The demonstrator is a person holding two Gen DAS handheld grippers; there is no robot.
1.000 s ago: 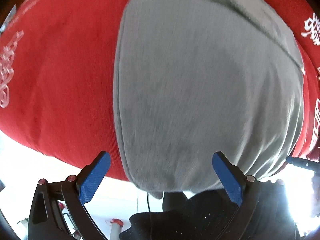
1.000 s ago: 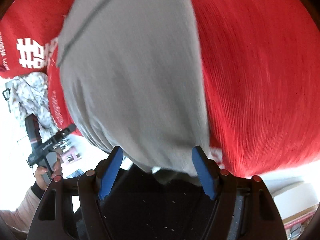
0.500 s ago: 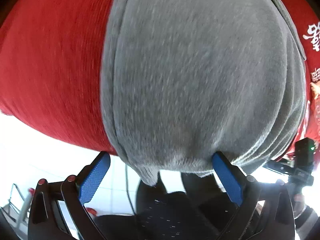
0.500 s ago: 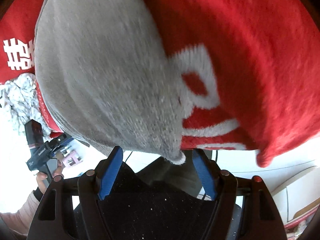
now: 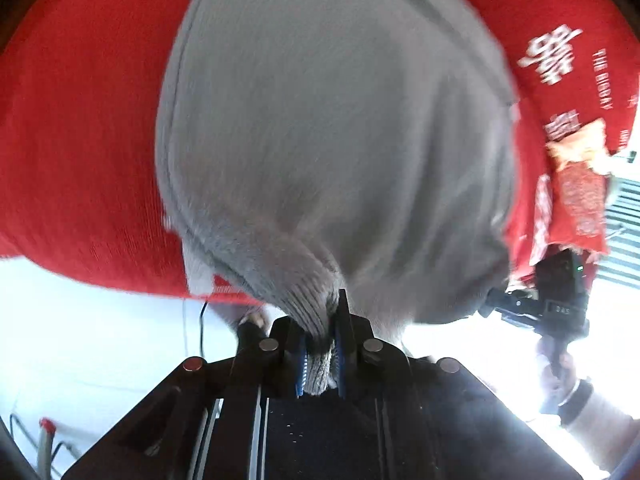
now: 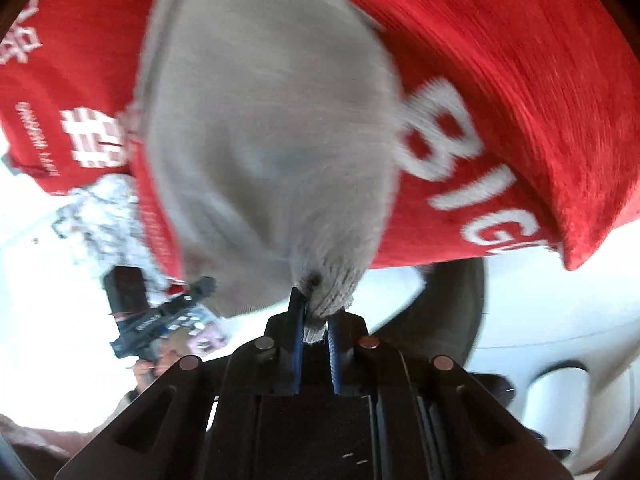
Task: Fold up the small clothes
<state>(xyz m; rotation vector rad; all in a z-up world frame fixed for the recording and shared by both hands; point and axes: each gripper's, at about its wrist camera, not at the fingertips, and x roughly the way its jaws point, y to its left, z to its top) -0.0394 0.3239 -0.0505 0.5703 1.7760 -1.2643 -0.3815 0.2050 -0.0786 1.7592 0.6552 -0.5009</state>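
Observation:
A grey knit garment (image 5: 328, 128) lies on a red cloth (image 5: 80, 128) with white lettering. My left gripper (image 5: 322, 344) is shut on the garment's near ribbed edge, which bunches between the blue pads. In the right wrist view the same grey garment (image 6: 272, 128) fills the middle, and my right gripper (image 6: 314, 328) is shut on another near corner of it. The gripped edges are pulled up off the red cloth (image 6: 520, 80). Each gripper shows in the other's view, at the right (image 5: 548, 304) and at the left (image 6: 160, 312).
A patterned white and grey cloth (image 6: 100, 216) lies at the left edge of the red cloth. A red and orange snack bag (image 5: 580, 192) sits at the right. The red cloth's front edge hangs just beyond the grippers; bright white floor lies below it.
Both grippers were open beside the garment's near edge; now both have closed on it and the fabric bunches between the pads.

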